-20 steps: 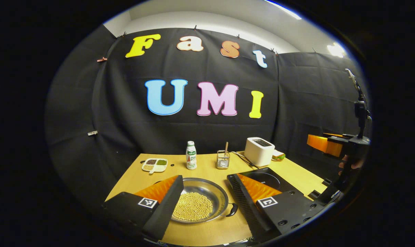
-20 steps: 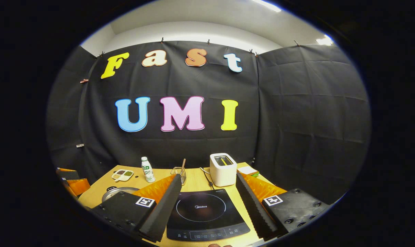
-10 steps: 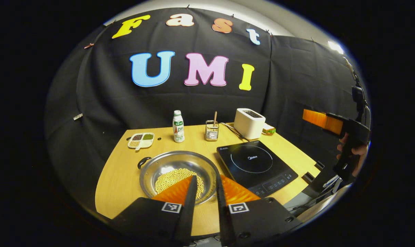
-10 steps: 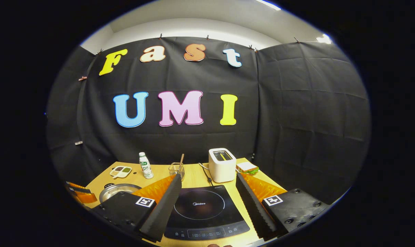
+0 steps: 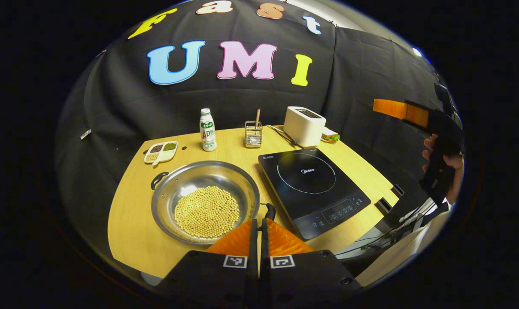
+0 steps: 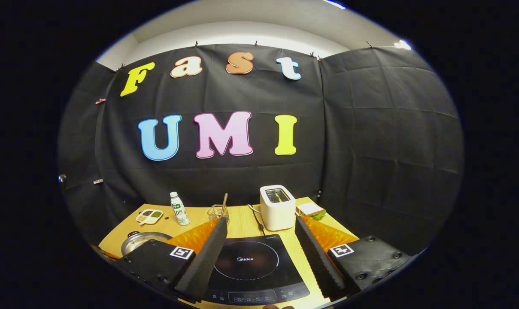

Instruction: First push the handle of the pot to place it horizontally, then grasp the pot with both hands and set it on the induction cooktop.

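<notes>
1. The surface (image 5: 135,240) carries everything, ahead of both tongs.
2. The induction cooktop (image 5: 313,184) lies directly ahead of the released right tongs (image 6: 259,253), right of the pot.
3. The pot (image 5: 205,201), holding yellow beans (image 5: 207,211), sits just ahead-left of the left tongs (image 5: 258,227).
4. Its near handle (image 5: 269,211) stands just beyond the clenched, empty left tongs, the nearer pair, likely about to push it.

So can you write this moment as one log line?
left claw: shut, by pot handle | right claw: open over induction cooktop | pot: on table
</notes>
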Available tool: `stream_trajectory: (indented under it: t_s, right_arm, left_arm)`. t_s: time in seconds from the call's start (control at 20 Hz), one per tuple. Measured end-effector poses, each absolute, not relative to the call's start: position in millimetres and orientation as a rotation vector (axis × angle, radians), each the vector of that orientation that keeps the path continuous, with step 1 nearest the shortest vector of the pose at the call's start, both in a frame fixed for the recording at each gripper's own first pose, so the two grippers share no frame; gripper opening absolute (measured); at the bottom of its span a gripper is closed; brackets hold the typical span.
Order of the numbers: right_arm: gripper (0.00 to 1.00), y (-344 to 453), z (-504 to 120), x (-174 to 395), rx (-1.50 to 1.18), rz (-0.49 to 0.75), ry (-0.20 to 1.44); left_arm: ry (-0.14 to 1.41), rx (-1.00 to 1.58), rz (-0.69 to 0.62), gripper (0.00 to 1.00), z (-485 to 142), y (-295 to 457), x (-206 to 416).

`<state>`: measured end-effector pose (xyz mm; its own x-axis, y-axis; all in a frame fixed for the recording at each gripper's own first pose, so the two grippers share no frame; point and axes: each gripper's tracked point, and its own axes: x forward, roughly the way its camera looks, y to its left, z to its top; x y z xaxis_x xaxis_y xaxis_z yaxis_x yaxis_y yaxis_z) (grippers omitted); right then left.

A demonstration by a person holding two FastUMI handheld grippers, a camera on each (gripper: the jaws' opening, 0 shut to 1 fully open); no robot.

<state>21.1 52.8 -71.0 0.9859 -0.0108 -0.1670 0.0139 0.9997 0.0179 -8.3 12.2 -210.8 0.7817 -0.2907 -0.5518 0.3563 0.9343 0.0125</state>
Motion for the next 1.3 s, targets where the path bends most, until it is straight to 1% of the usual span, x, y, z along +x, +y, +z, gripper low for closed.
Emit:
stream_trajectory:
  t_s: [0.25, 0.35, 0.45, 0.55, 0.6, 0.65, 0.75, 0.95, 1.3]
  right_arm:
    - [0.99, 62, -82, 30, -0.003, 0.065, 0.203]
    - [0.99, 64, -81, 34, -0.008, 0.093, 0.199]
    - [0.99, 65, -84, 40, -0.003, 0.113, 0.203]
    - [0.99, 64, -87, 42, 0.0, 0.124, 0.21]
    - [0.95, 65, -86, 43, 0.0, 0.135, 0.208]
    - [0.99, 66, -85, 44, -0.002, 0.145, 0.202]
    - [0.99, 66, -86, 48, -0.012, 0.164, 0.198]
    - [0.99, 59, -88, 56, -0.003, 0.169, 0.203]
    - [0.99, 37, -98, 69, 0.014, 0.133, 0.235]
  left_arm:
    - [0.718, 0.151, -0.343, 0.05, -271, 14, -11]
    - [0.77, 0.112, -0.34, 0.05, -285, 10, -7]
    - [0.795, 0.1, -0.317, 0.05, -295, 13, 0]
    - [0.812, 0.148, -0.304, 0.05, -302, 15, 7]
    - [0.819, 0.17, -0.307, 0.05, -305, 13, 11]
    - [0.825, 0.189, -0.314, 0.05, -307, 10, 13]
    - [0.842, 0.23, -0.314, 0.05, -314, 9, 19]
    - [0.888, 0.275, -0.302, 0.05, -329, 9, 27]
    - [0.899, 0.265, -0.299, 0.05, -330, -6, 38]
